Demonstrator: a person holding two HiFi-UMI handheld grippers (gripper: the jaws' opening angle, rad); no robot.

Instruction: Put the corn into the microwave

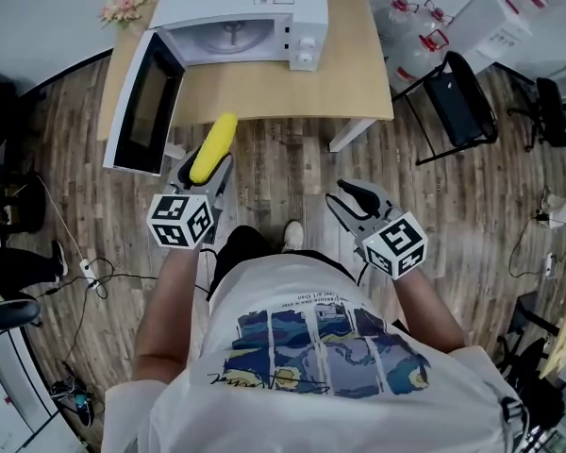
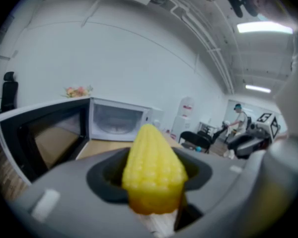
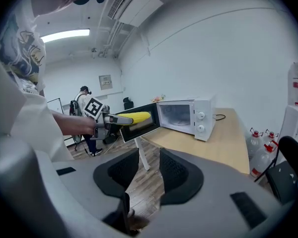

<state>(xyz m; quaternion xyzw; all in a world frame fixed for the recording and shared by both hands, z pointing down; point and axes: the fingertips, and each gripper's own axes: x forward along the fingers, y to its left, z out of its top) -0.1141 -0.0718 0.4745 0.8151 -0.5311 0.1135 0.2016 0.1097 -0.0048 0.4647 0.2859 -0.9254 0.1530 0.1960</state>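
Observation:
The corn (image 1: 213,147) is a yellow cob, and my left gripper (image 1: 206,170) is shut on its lower end. In the left gripper view the corn (image 2: 153,167) stands up between the grey jaws and points toward the white microwave (image 2: 116,120). The microwave (image 1: 241,17) sits on a wooden table (image 1: 292,83), with its door (image 1: 146,102) swung open to the left and its cavity empty. My right gripper (image 1: 347,196) hangs over the floor to the right of the corn, open with a narrow gap and nothing between its pads (image 3: 174,170). The right gripper view shows the corn (image 3: 134,118) just short of the door.
A black chair (image 1: 462,97) and water bottles (image 1: 415,26) stand to the right of the table. Pink flowers (image 1: 123,6) sit on its far left corner. Cables (image 1: 85,272) lie on the wooden floor at the left. A person (image 2: 238,118) stands far off.

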